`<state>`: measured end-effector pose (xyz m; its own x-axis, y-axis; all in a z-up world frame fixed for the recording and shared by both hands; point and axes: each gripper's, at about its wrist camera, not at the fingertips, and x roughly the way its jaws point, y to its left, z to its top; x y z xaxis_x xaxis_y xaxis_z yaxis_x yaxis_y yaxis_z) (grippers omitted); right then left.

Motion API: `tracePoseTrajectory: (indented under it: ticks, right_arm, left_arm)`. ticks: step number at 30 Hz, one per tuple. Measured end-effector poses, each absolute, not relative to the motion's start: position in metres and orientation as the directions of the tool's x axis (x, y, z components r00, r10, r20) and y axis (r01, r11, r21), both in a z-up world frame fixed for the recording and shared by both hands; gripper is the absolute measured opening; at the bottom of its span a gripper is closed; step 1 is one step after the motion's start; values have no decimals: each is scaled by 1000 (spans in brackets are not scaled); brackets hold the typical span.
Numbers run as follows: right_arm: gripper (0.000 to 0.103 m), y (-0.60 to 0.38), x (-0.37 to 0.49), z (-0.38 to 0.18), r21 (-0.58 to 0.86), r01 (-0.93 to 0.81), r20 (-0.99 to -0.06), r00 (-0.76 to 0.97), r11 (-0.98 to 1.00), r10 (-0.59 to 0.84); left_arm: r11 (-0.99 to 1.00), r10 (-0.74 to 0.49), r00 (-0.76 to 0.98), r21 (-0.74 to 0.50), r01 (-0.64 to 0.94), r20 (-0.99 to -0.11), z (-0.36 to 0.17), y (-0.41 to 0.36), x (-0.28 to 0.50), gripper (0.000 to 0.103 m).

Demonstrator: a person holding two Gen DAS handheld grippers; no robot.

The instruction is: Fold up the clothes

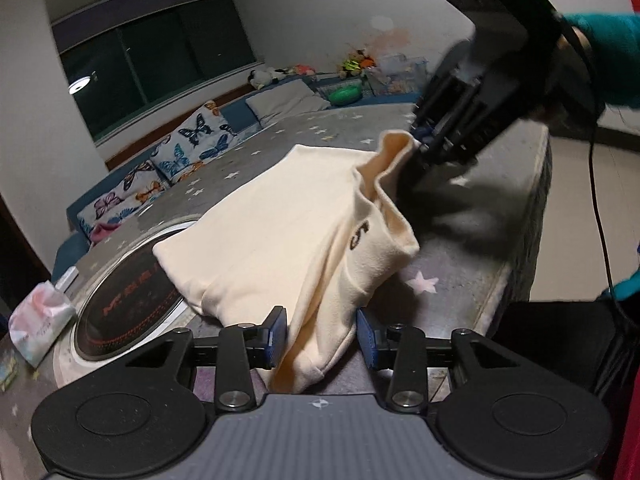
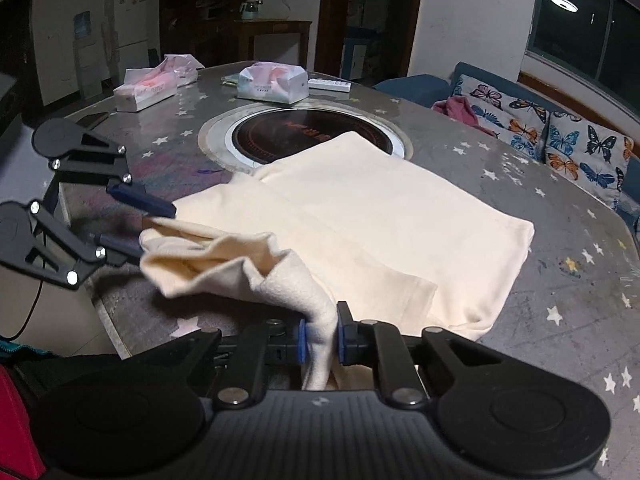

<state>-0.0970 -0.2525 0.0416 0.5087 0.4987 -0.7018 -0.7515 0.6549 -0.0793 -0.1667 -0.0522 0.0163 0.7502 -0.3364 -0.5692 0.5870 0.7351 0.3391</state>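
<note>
A cream garment [image 1: 260, 220] [image 2: 380, 208] lies partly folded on the round star-patterned table [image 2: 560, 216], its far part over the built-in hob [image 2: 304, 132]. Its near edge is raised in loose folds, with black lettering [image 1: 358, 236] on one flap. My right gripper [image 2: 322, 338] is shut on a bunched fold of that edge; in the left wrist view it [image 1: 418, 148] holds a corner up off the table. My left gripper [image 1: 321, 336] [image 2: 157, 232] stands open, and the garment's edge passes between its blue pads [image 1: 276, 336].
Tissue packs [image 2: 272, 86] [image 2: 146, 90] and a white remote [image 2: 330, 85] lie at the table's far side. Another tissue pack [image 1: 40, 320] sits beside the hob [image 1: 132, 304]. A sofa with butterfly cushions [image 2: 560, 140] runs behind. The table edge [image 1: 516, 280] drops away near the person's teal sleeve [image 1: 612, 56].
</note>
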Motion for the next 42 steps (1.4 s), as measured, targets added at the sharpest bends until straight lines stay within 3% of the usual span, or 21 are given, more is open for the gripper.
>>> tracePoseTrajectory:
  ticks: [5,14,15,17,20,35,42]
  right_arm:
    - [13,-251,-98,44,-80,-736,-698,523,672,489]
    - [13,-250,-96,49,-78,-721,-681,543,688,491]
    - [13,-250,-96,49,-79,-721,-681,543,688,491]
    - [13,-249,-97,48,-82,-720,-681,546,690,489]
    - [12,-249,-99,48,-89,-721,-677,550,687,490]
    - [10,-265,-156,90,-39,-805,-616,485,592,620]
    - [10,-268,-156,96,-3,-790,-621,482,613,619]
  left_arm:
    - [692,-330,755,398,602,-566,9,-57,-169,42]
    - [692,-348,737,371,618,-579,10,-51,-165,41]
    - [698,-349,735,362,618,-581,10,-51,-163,40]
    - [709,-351,732,345,615,-584,9,-50,-159,20]
    - [747,-349,735,301,593,-582,13,-47,-153,11]
    - [862,-411,752,50,505,-515,78,-7,-207,9]
    - [869,-413,752,24,494,-513,88,-6,-176,9]
